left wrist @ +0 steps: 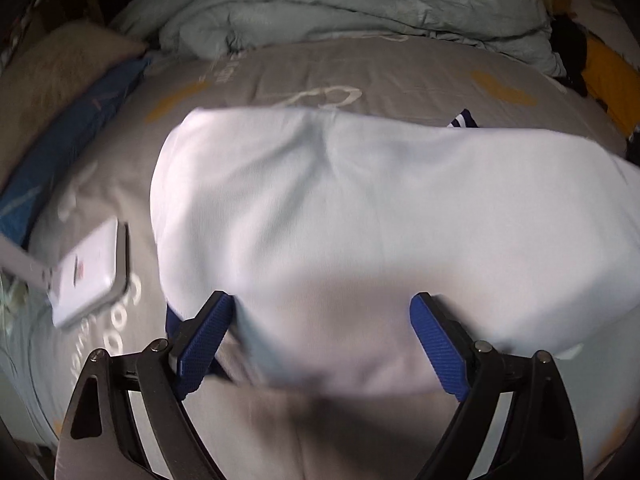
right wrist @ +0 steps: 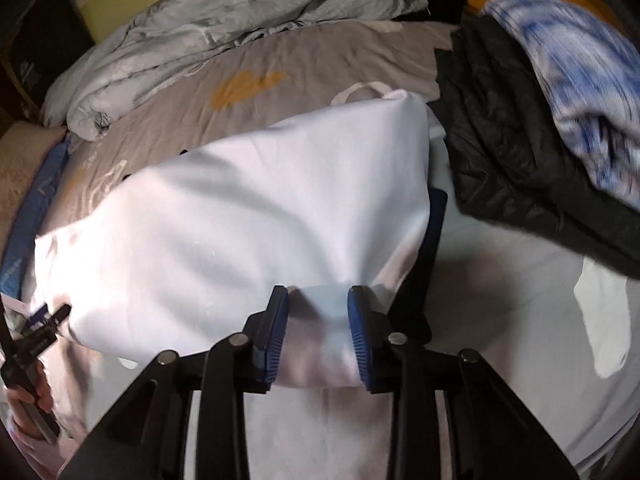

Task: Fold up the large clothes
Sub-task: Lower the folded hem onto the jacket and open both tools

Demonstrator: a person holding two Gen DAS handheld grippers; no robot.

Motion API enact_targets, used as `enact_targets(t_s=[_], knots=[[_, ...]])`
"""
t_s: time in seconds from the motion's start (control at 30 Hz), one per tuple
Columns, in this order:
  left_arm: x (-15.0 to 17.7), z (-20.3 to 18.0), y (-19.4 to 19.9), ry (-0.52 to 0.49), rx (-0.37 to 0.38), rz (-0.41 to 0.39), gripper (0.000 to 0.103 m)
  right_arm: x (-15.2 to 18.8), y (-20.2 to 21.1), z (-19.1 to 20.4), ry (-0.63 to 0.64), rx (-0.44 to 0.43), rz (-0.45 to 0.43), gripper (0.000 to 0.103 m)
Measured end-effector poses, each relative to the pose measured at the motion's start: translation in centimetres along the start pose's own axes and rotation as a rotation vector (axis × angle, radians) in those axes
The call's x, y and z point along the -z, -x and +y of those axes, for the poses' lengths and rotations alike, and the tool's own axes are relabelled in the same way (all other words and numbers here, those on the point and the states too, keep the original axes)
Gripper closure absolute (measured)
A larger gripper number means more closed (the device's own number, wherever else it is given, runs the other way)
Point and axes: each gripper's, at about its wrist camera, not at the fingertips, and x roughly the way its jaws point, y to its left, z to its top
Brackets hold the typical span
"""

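Now your right gripper [right wrist: 318, 328] pinches white garment [right wrist: 240, 220] hem; left gripper [left wrist: 320, 344] gapes wide astride it, nothing gripped; fold runs nine-to-three.

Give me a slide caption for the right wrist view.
Right hand-held gripper pinching a bunched edge of the white garment over the grey bedsheet, dark jacket alongside.

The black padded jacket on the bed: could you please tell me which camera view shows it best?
The right wrist view shows it best: the black padded jacket lies crumpled at the right, under a blue-and-white garment and beside the white garment. The left wrist view shows at most a dark scrap at its right edge, too unclear to identify.
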Motion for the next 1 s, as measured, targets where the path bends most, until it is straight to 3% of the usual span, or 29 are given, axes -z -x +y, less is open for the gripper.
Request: enact_targets(t_s=[0.13,0.33,0.43,0.5,0.67,0.83,0.9,1.0], knots=[[-1.3,0.2,-1.6,0.043,-0.011,0.015,0.012,-1.1,-1.7,-0.6,-0.008,0.049,0.004,0.066],[-2.3,-0.1,-1.6,0.038,-0.017,-0.004,0.015,-1.5,-1.2,-1.3,-0.057,0.037,-0.045,0.060],[-2.1,0.5,0.5,0.027,0.015,-0.056,0.025,-0.6,0.9,-1.3,-0.045,0.016,-0.102,0.055],[-2.0,1.0,2.4,0.037,0.066,-0.099,0.025,0.0,2.4,-1.5,-0.050,-0.003,-0.141,0.046],[-2.0,2.5,7.5,0.103,0.195,-0.214,0.024,1.2,4.5,-2.2,-0.114,-0.075,-0.178,0.038],[-1.9,1.6,10.5,0.084,0.233,-0.308,0.010,3.3,6.2,-1.3,-0.127,-0.013,-0.294,0.024],[-1.8,1.0,10.9,0.062,0.230,-0.331,0.005,4.0,7.4,-0.2,-0.085,0.008,-0.387,0.007],[-1.5,0.2,11.0,0.018,0.183,-0.358,0.000,4.7,9.2,1.9,0.032,0.029,-0.510,0.000]])
